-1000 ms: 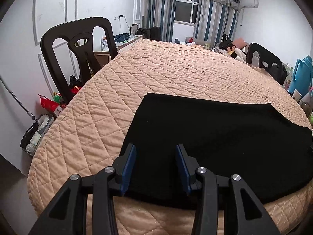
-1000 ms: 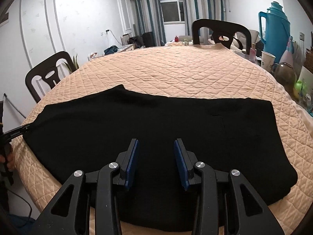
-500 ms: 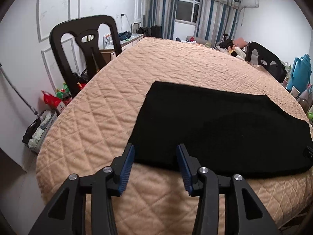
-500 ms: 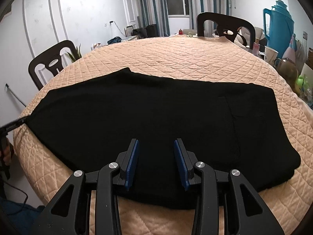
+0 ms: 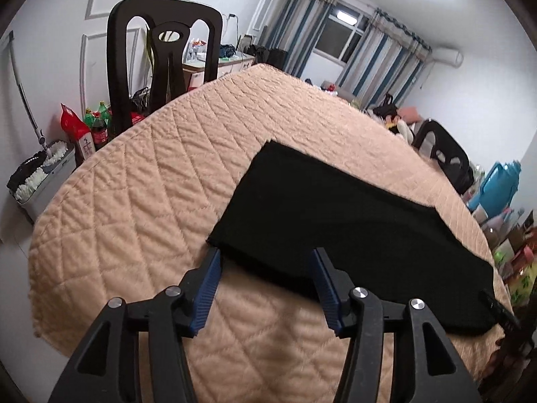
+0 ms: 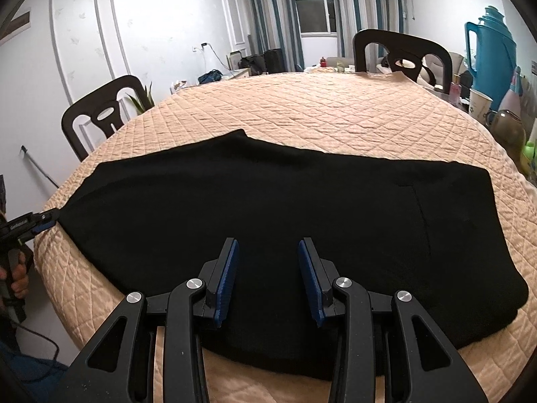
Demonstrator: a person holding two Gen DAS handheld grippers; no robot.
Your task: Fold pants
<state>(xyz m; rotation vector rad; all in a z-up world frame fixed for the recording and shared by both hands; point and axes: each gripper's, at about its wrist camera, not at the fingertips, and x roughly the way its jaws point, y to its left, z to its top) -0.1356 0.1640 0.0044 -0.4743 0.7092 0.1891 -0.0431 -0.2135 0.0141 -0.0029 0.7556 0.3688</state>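
Note:
Black pants [image 5: 335, 221] lie flat across a round table under a peach quilted cover [image 5: 151, 184]. My left gripper [image 5: 265, 255] is at their near left corner. Its jaws are opening, the cloth's near edge runs between the blue pads [image 5: 209, 278], and nothing is pinched. In the right wrist view the same pants [image 6: 268, 194] fill the middle, and the left gripper [image 6: 50, 219] touches their left tip, held by a hand [image 6: 16, 275]. My right gripper [image 6: 268, 245] hovers open over the pants' near edge, its pads apart above the cloth.
Dark chairs stand around the table [image 5: 161, 57] [image 6: 399, 50] [image 6: 100, 110]. A blue thermos [image 6: 493, 57], a paper cup [image 6: 480, 105] and bottles crowd the right side. Drink bottles [image 5: 97, 127] and a mop bucket [image 5: 40, 174] stand on the floor at left. Bare quilt [image 6: 335, 107] lies beyond the pants.
My left gripper has drawn back from over the pants to their near left corner, rolled, and its jaws have widened. The right gripper has barely moved.

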